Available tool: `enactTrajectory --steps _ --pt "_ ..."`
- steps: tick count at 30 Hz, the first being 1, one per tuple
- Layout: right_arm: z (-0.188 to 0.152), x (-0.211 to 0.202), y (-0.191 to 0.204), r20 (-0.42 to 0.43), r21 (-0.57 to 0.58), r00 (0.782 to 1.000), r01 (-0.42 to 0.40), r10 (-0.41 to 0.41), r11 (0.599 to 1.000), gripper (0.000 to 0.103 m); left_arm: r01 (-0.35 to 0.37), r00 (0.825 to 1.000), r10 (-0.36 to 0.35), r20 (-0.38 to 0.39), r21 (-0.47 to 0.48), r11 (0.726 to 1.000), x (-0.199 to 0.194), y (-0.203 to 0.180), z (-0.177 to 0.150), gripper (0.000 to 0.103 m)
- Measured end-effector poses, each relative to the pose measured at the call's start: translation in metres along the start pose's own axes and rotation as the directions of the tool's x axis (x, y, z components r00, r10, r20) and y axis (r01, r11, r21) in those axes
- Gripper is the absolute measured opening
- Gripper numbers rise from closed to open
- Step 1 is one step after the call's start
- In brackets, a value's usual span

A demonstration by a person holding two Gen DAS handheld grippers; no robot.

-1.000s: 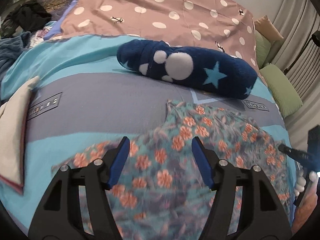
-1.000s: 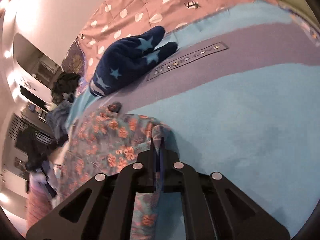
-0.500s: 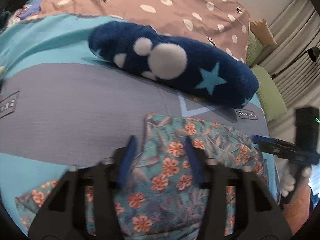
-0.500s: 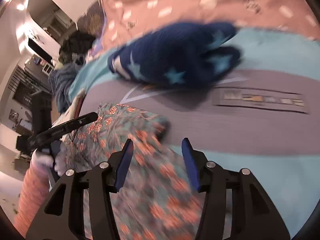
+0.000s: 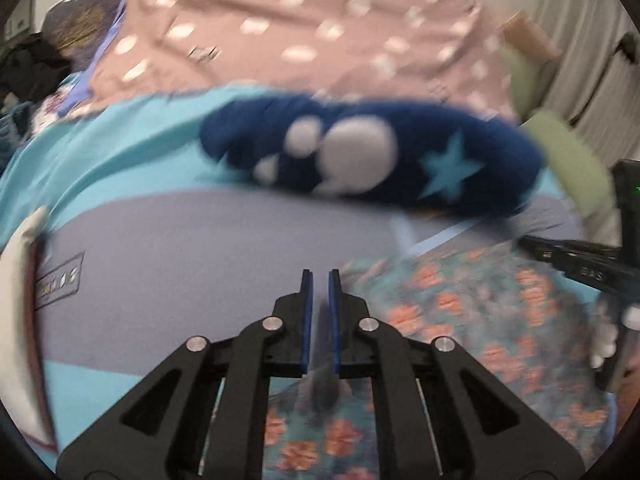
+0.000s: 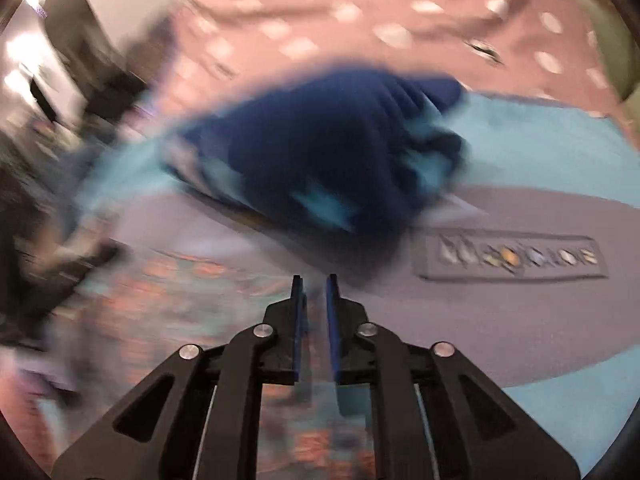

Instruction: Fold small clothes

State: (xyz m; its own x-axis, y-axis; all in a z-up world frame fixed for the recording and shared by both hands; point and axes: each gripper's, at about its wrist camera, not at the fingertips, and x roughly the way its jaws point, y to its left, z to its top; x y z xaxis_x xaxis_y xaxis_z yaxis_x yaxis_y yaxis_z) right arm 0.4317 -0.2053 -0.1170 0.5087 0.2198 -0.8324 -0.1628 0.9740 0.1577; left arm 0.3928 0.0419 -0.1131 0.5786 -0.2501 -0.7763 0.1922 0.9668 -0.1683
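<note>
A small teal garment with orange flowers (image 5: pixel 480 328) lies on the bed; it shows blurred in the right wrist view (image 6: pixel 168 312). My left gripper (image 5: pixel 319 280) hangs over its left edge, its jaws nearly closed with a narrow gap and nothing between the tips. My right gripper (image 6: pixel 314 284) is over the garment's right edge, its jaws also nearly closed and nothing held at the tips. The right gripper also shows in the left wrist view (image 5: pixel 576 268) at the far right.
A dark blue plush blanket with stars (image 5: pixel 372 160) lies behind the garment, also in the right wrist view (image 6: pixel 328 152). The bed has a blue and grey cover (image 5: pixel 168 248) and a pink dotted quilt (image 5: pixel 304 28). A folded white cloth (image 5: pixel 18 300) lies at the left. Green pillows (image 5: pixel 568 152) are at the right.
Both grippers have closed from wide open to a narrow gap. The right one let go of the garment a second ago. Both views have swung and blurred.
</note>
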Motion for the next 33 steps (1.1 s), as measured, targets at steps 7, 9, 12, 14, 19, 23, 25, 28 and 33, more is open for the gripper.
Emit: enactTrajectory --steps 7,9,12,14,19,23,25,28,33 --pt "-0.066 -0.086 -0.023 0.070 -0.042 0.991 -0.108 0.111 0.993 0.015 -0.038 0.993 0.037 0.116 0.006 0.999 -0.068 0.032 -0.030 0.036" --pt "-0.084 -0.081 -0.033 0.011 -0.056 1.000 0.005 -0.005 0.998 0.021 -0.152 0.987 0.149 0.054 0.071 0.986 -0.069 0.038 -0.050 0.044" --pt "-0.103 -0.078 -0.054 0.044 -0.022 0.999 0.021 -0.020 1.000 0.027 -0.280 0.960 0.281 0.005 0.122 0.952 -0.058 0.052 -0.078 0.049" --pt "-0.104 -0.092 -0.056 0.061 0.042 0.998 0.012 -0.015 0.999 0.027 -0.279 0.960 0.280 -0.011 0.054 0.959 -0.067 0.062 -0.079 0.046" --pt "-0.116 -0.133 -0.065 0.124 0.074 0.992 0.029 -0.038 0.997 0.029 -0.288 0.955 0.290 0.067 -0.046 0.957 -0.115 0.072 -0.085 0.041" --pt "-0.147 -0.165 -0.078 0.158 0.129 0.987 -0.002 -0.018 0.992 0.029 -0.231 0.959 0.242 0.144 -0.092 0.969 -0.170 0.068 -0.107 0.049" --pt "-0.176 -0.186 -0.082 0.178 0.142 0.984 -0.020 -0.005 0.990 0.029 -0.200 0.962 0.214 0.171 -0.095 0.975 -0.193 0.061 -0.128 0.055" --pt "-0.220 -0.209 -0.082 0.183 0.142 0.983 -0.026 -0.001 0.990 0.029 -0.180 0.964 0.192 0.181 -0.083 0.980 -0.217 0.053 -0.163 0.065" --pt "-0.272 -0.235 -0.077 0.183 0.169 0.983 -0.062 0.030 0.984 0.029 -0.155 0.976 0.167 0.141 -0.092 0.984 -0.239 0.045 -0.229 0.066"
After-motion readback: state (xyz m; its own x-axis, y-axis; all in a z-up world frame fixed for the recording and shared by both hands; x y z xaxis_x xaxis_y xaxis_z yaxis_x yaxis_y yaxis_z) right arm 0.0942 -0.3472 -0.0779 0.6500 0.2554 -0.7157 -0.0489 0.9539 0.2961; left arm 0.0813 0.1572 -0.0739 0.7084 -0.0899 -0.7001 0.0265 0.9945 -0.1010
